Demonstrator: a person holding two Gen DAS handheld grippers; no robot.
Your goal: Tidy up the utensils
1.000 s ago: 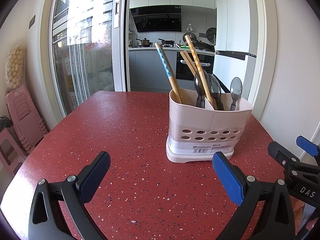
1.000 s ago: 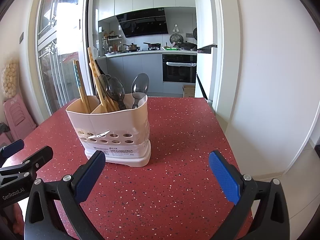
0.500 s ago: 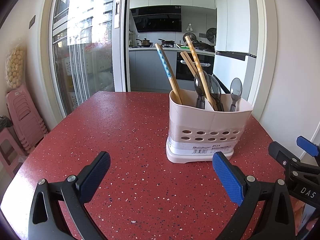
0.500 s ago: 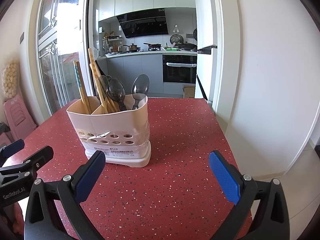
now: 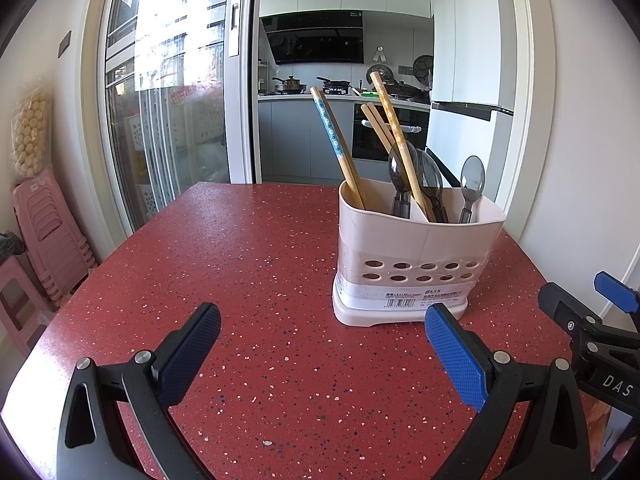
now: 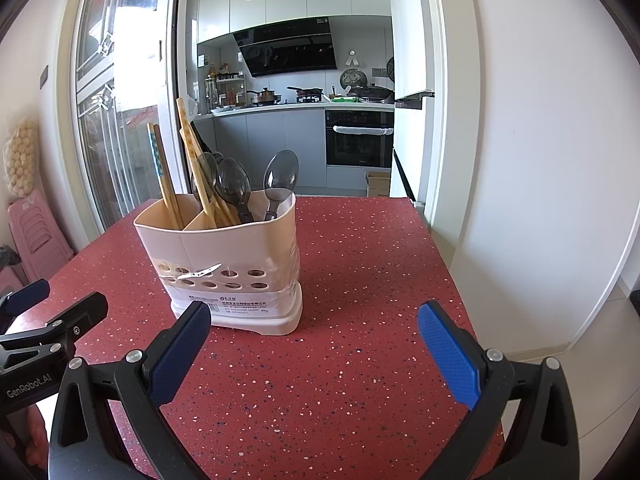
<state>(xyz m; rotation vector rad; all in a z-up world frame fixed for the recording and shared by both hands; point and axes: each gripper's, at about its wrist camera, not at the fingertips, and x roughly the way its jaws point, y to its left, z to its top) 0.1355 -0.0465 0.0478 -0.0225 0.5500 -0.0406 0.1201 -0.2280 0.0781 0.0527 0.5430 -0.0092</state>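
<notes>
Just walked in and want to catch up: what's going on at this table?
A person holds two grippers over a red speckled table. The left gripper and right gripper are both open and hold nothing. In front of them a white utensil holder stands upright with chopsticks and spoons already in it. No loose utensils show.

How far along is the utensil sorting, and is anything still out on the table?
Mostly done, it seems: chopsticks and spoons all stand in the white holder, though some chopsticks share the spoons' compartment. In hand: nothing; left gripper and right gripper are open and empty. No loose utensils show on the red table, so maybe only that sorting remains.
</notes>
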